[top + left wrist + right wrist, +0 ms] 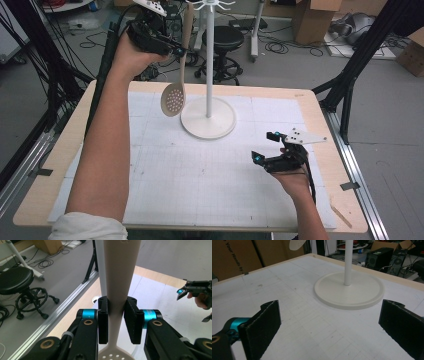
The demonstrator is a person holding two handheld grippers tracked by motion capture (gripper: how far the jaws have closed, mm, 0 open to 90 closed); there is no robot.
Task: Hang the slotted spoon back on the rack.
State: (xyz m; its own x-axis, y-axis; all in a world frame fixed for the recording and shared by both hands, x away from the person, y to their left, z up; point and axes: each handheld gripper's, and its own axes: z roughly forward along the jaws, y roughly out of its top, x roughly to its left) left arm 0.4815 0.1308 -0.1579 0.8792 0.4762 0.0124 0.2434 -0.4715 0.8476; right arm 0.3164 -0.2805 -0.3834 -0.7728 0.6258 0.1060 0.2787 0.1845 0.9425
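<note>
A beige slotted spoon [175,95] hangs bowl down above the table's far left, close beside the pole of a white hook stand [208,116]. My left gripper [176,50] is raised high and shut on the spoon's handle [117,285]; its pads press the handle from both sides, and the perforated bowl [113,355] shows below them. The stand's hooked top [210,5] reaches the frame's upper edge. My right gripper [265,146] rests low over the mat at the right, open, with nothing between its fingers [262,325]. The stand's round base [349,291] lies ahead of it.
A white gridded mat [200,170] covers the wooden table [320,115]. A black stool [222,40], cables and cardboard boxes [312,17] stand on the floor beyond. Black tripod legs [350,75] flank the table on both sides.
</note>
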